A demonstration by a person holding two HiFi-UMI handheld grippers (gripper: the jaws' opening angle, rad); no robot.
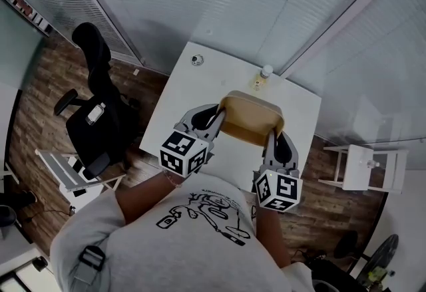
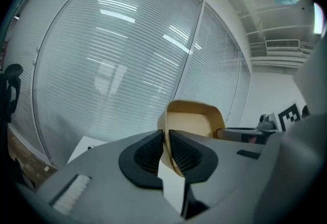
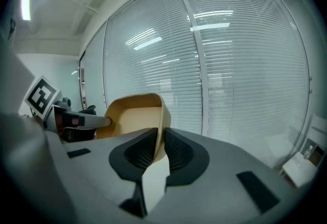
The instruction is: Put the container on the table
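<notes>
A tan, open-topped container hangs in the air above the white table, held from both sides. My left gripper is shut on its left rim, and my right gripper is shut on its right rim. In the left gripper view the thin wall of the container runs between the ribbed pads. The right gripper view shows the same for the container, its wall pinched between that gripper's pads. Both views face window blinds.
On the table's far side stand a small bottle and a small round object. A black office chair is left of the table and a white stool is right of it. Glass walls with blinds lie beyond.
</notes>
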